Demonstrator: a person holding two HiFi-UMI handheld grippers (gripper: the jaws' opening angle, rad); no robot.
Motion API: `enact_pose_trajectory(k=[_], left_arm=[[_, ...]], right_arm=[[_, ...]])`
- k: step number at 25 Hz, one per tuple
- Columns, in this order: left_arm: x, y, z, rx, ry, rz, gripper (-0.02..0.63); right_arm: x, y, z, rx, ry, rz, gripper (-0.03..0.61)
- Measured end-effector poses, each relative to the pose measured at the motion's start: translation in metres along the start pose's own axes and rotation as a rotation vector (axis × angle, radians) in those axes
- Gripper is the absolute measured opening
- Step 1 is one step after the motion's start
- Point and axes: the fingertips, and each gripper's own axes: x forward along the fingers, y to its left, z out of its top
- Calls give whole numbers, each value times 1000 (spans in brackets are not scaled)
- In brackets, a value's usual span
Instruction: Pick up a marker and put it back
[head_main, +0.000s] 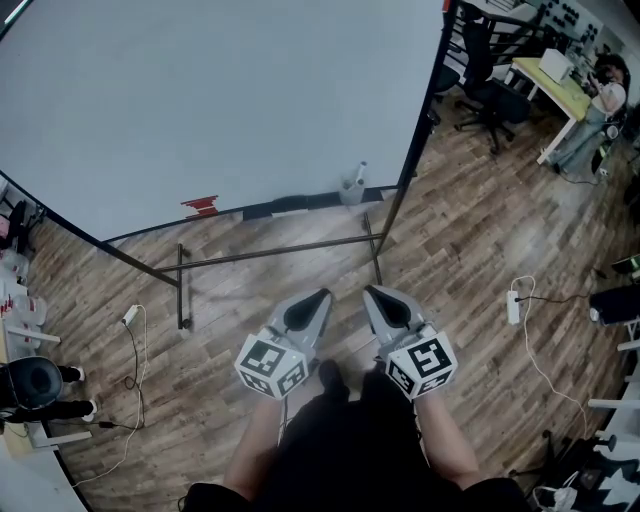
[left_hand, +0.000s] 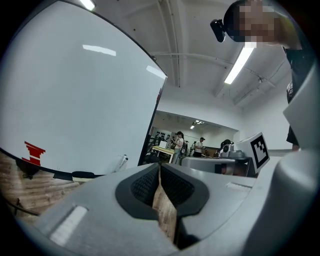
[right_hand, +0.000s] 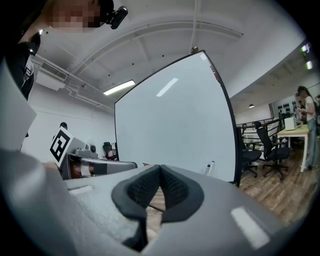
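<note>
Left gripper (head_main: 320, 297): jaws together, empty.
Right gripper (head_main: 371, 293): jaws together, empty.
Marker (head_main: 360, 171): upright in holder (head_main: 350, 190) at whiteboard (head_main: 200, 90) foot, well apart from both grippers.
Progress: seemingly nothing picked up yet; pick-up and return remain.

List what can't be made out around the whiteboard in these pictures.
- Marker holder, head view: too small to count what stands in it.
- Red mark on the whiteboard, head and left gripper views: too small to read.
- Dark thing at the whiteboard's lower edge, head view: too small to identify.
- Far desk, head view: its load too small.
</note>
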Motion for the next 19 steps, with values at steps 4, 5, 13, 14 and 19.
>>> enact_pose_trajectory(k=[4, 5, 13, 14, 19], left_arm=[[1, -1, 3, 8, -4, 0, 12], [1, 0, 3, 8, -5, 1, 12], [2, 4, 2, 3, -4, 4, 12], [2, 5, 1, 2, -3, 3, 12], [4, 6, 0, 1, 2, -2, 12]], right_arm=[[1, 0, 3, -6, -6, 8, 3], [1, 0, 4, -7, -6, 9, 3], [4, -5, 3, -10, -1, 4, 3], [4, -5, 2, -11, 0, 3, 3], [6, -6, 0, -12, 13, -4, 3]])
